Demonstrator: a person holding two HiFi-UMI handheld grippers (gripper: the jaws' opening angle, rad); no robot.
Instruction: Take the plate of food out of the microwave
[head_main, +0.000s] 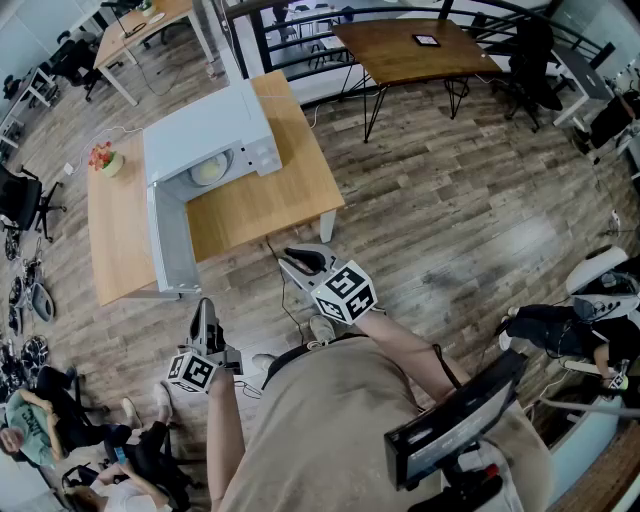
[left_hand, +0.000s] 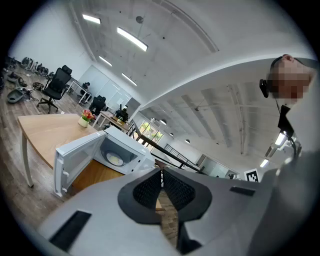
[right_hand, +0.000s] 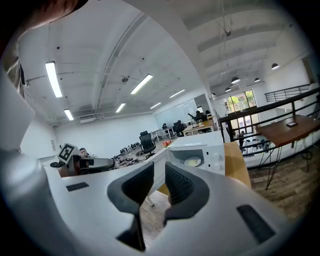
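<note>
The left hand-held gripper (left_hand: 161, 171) has its jaws brought together at the tips, with nothing between them. It is held low at the person's side, pointing a little below level. The right hand-held gripper (right_hand: 159, 169) has its jaws only slightly parted, a narrow gap with just floor showing through, so it too carries nothing. It is held a bit further forward than the left one, probably because it is closer to being raised for the reach.

Both point toward the microwave (head_main: 205, 135), which stands well ahead of them on the table (head_main: 270, 200), with open wooden floor between. Neither is near enough to touch anything yet. The microwave door (head_main: 170, 240) is swung fully open toward the person, on the left hand-held gripper's side, so the cavity faces them unobstructed. That clears a straight path in, and the right hand-held gripper looks to have the freer line past the door.

The plate of food (head_main: 210, 172) sits inside the cavity, flat on its floor and well beyond both jaws. A small pot of flowers (head_main: 103, 158) stands on the table, beyond the microwave on the left, out of the way. The jaws will likely have to open wider before they can take the plate's rim.
</note>
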